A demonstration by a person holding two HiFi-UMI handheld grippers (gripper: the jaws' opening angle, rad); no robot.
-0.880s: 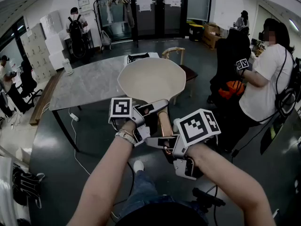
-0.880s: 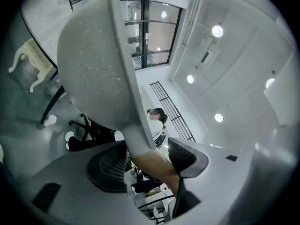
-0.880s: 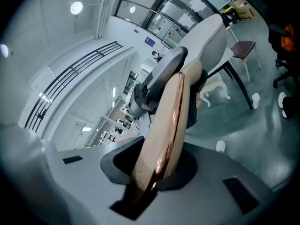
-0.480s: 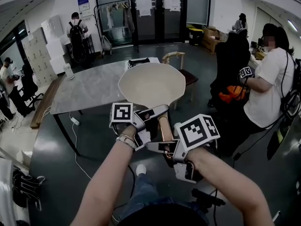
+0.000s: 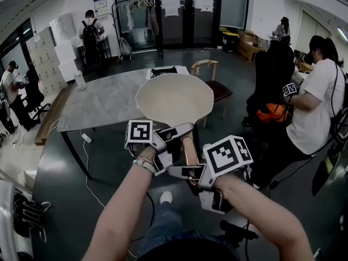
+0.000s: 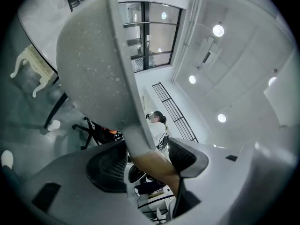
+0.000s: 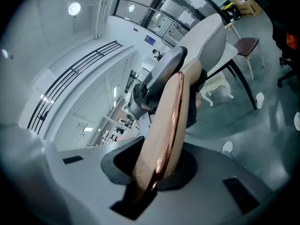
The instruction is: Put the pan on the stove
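**Position.** The pan (image 5: 174, 98) is carried in the air in front of the operator, above the floor (image 5: 70, 200). In the head view its bowl overlaps the near edge of the table (image 5: 100, 102). It is not yet on the stove (image 5: 163, 70), taken here to be the dark flat unit at the table's far end (too small to confirm).

**Two-point hold.**
- The left gripper (image 5: 175, 134) takes the handle (image 5: 189, 148) at its root, just behind the bowl. Its jaws stand wide, and the pads (image 6: 108, 168) bear on both flanks of the thick neck.
- The right gripper (image 5: 188, 174) takes the handle near its free end. Its jaws are nearly together and pinch the thin section.
- The forward grip most likely carries the bowl's weight, and the rear grip most likely checks roll and pitch. A long lever with a heavy head calls for both.

**Materials.**
- Bowl: round, shallow and cream-coloured, with a matt coating and fine pale speckles.
- Handle: a flattened bar with a wood-toned face and a glossy copper-coloured edge band.
- Table: a grey, marble-patterned slab on dark legs.
- Gripper pads: dark with a ribbed mesh texture, suited to a smooth handle.
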